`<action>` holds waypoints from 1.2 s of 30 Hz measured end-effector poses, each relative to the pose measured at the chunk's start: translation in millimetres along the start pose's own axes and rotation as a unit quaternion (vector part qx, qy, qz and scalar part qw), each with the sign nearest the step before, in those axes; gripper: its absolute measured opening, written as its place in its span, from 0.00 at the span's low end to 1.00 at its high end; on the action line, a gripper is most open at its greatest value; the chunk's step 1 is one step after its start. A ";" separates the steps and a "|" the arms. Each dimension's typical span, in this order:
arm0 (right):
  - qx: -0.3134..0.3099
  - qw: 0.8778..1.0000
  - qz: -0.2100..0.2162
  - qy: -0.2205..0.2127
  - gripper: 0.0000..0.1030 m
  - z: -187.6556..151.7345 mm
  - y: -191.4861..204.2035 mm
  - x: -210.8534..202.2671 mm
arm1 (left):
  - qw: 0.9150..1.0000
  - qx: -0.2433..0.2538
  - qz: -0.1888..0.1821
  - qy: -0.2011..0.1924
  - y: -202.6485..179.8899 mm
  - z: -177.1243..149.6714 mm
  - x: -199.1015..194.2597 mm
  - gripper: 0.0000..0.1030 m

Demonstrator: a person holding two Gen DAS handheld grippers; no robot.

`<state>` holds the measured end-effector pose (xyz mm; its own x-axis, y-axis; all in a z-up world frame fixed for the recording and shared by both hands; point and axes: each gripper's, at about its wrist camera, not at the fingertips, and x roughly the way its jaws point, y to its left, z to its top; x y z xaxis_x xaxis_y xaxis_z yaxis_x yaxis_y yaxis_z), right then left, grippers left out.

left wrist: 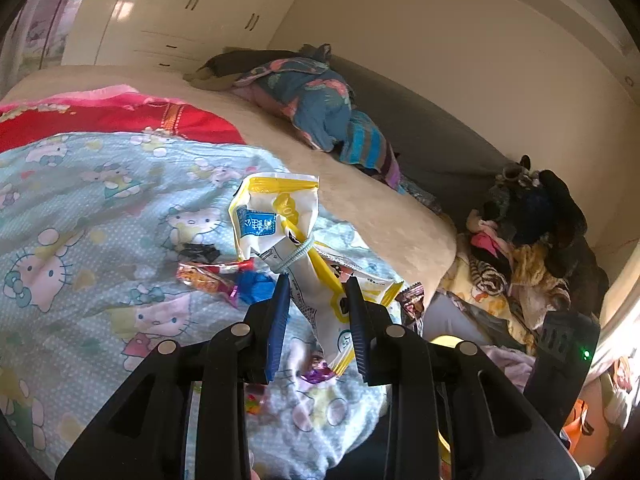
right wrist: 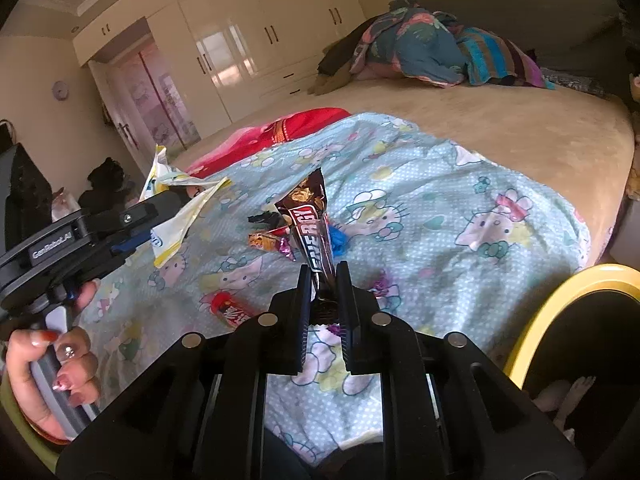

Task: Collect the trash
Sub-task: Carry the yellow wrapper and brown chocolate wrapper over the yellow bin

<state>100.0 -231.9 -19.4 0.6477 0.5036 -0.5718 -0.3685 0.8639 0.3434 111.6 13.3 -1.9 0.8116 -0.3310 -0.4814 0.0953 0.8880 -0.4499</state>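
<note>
My left gripper [left wrist: 316, 280] is shut on a white and yellow snack bag [left wrist: 280, 220] tied with a pale band, held up above the Hello Kitty blanket [left wrist: 80, 220]. The bag also shows at the left of the right wrist view [right wrist: 176, 196]. My right gripper [right wrist: 324, 270] is shut on a brown ENERGY wrapper [right wrist: 312, 224] and holds it upright above the blanket. Several small wrappers lie on the blanket: an orange-red one [left wrist: 208, 276], a blue one [left wrist: 256, 286], a black one [left wrist: 200, 252], a red one [right wrist: 230, 310].
A yellow-rimmed bin [right wrist: 560, 304] stands at the right by the bed edge. A pile of bedding [right wrist: 440, 48] lies at the far side of the beige mattress [right wrist: 480, 120]. Clothes and dark plush toys [left wrist: 532, 220] are heaped beside the bed. Cream wardrobes [right wrist: 240, 40] line the wall.
</note>
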 end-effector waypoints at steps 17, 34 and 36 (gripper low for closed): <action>0.027 0.999 -0.031 -0.019 0.08 -4.5 -35.1 -36.5 | 0.999 0.034 -0.034 0.012 -34.1 -11.3 -3.3 0.26; 0.067 0.995 -0.065 -0.029 0.08 -13.3 -77.6 -64.5 | 0.994 0.076 -0.065 0.039 -74.0 -29.9 5.4 0.26; 0.067 0.995 -0.067 -0.032 0.08 -12.1 -79.5 -66.3 | 0.993 0.082 -0.069 0.042 -78.6 -32.5 6.3 0.26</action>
<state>78.3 -333.8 -17.7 0.7278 0.3782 -0.5721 -0.1862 0.9118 0.3660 90.5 -69.0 6.0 0.7334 -0.4732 -0.4881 0.3005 0.8697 -0.3916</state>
